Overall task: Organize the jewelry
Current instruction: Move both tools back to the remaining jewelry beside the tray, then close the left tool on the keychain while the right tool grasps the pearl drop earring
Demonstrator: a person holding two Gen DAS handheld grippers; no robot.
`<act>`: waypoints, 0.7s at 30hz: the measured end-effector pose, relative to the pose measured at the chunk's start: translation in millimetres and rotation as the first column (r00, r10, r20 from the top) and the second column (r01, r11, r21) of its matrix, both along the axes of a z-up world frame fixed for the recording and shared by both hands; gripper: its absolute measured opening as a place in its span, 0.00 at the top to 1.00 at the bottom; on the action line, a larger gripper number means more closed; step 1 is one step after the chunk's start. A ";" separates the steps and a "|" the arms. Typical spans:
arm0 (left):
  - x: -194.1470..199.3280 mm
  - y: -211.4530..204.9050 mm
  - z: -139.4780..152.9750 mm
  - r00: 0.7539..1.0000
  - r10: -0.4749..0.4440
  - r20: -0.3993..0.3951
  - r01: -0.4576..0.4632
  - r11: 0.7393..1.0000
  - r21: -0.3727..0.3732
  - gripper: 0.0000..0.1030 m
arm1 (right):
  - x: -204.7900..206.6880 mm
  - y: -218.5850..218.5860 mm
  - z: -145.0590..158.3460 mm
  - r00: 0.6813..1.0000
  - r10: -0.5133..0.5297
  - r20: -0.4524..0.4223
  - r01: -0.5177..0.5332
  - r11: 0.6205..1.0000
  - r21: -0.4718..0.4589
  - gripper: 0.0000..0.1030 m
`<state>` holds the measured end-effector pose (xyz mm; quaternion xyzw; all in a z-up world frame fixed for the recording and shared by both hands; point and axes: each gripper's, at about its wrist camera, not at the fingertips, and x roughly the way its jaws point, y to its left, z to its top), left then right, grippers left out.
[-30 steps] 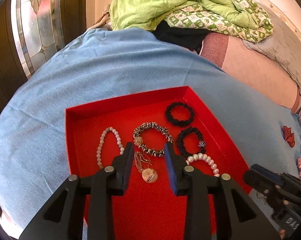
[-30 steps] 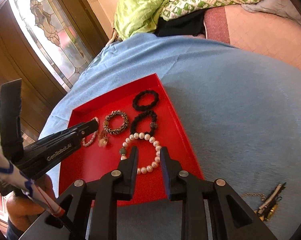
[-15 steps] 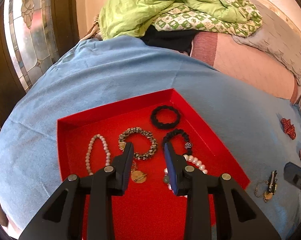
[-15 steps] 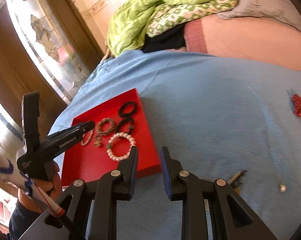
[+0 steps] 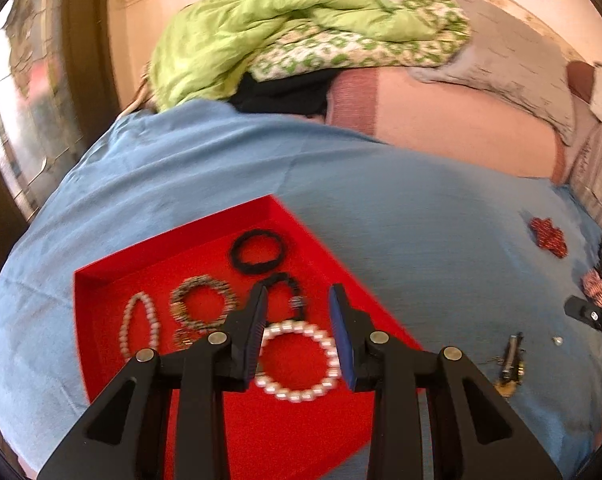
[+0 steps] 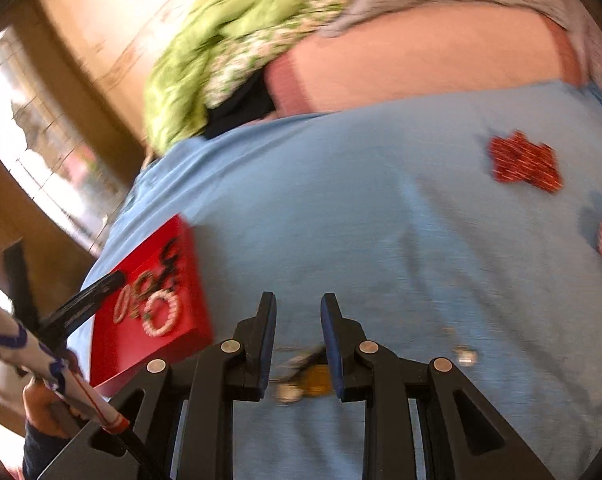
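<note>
Clip (image 6: 303, 380) with chain lies on the blue sheet (image 6: 341, 208), between your right tongs' (image 6: 299, 340) open, empty jaws. Left tongs (image 5: 299, 334) gape over the tray's (image 5: 101, 280) pearls (image 5: 297, 360). Probably light, rigid, chain floppy: pinch the clip's body.

Blue-covered bed (image 5: 381, 200), leaded window (image 6: 41, 152)

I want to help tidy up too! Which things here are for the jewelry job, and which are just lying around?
For the job: red tray, pearl bracelet, black hair ties, gold clip, red bow.

Just lying around: green blanket, blue cover, grey pillow.
</note>
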<state>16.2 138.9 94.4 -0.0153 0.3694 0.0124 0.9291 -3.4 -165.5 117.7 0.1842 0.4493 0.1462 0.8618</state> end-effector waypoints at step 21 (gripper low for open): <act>1.6 -108.9 -16.6 0.934 -0.349 -0.071 0.344 0.936 -0.076 0.70 | -5.5 -39.7 -57.2 0.988 0.039 -0.152 -0.072 0.972 -0.222 0.76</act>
